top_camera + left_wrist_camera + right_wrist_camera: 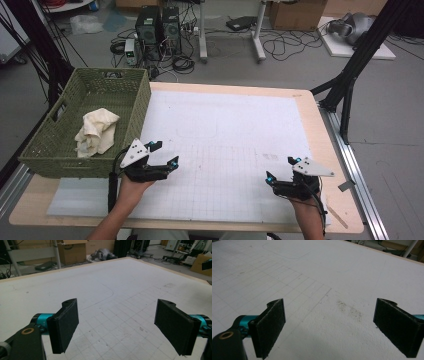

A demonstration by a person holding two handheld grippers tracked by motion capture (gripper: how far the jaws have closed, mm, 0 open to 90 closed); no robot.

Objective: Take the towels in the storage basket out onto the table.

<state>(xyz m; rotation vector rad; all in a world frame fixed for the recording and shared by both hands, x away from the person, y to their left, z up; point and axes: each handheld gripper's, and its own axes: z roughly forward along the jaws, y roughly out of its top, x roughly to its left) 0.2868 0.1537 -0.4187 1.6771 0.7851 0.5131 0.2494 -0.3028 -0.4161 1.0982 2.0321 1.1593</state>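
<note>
The left gripper [161, 153] is held low over the white mat [225, 130] at the near left of the table [320, 125], just beside the front corner of the green woven basket [131, 107]; its jaws stand wide apart with nothing between them, as the left gripper view shows bare gridded mat between the 2 black pads [64, 323]. The right gripper [280, 169] is held near the mat's near right corner, likewise released, with only a faint dark smudge [350, 310] on the mat visible between its pads [270, 326]. The cream cloth [96, 131] lies crumpled inside the basket, against its near left wall, well apart from the right gripper and nearer to the left one (the basket wall stands between them). If the cloth is to be taken out, the main risk is judged to be the basket itself: a reach made too low from this position could catch the woven rim and push or tip the basket toward the table's left edge. A shallow pinch might also gather only 1 loose fold, so that the cloth would slip free or drag across the rim when lifted. The cable [113, 192] trailing from the left gripper could snag on the basket corner.
</note>
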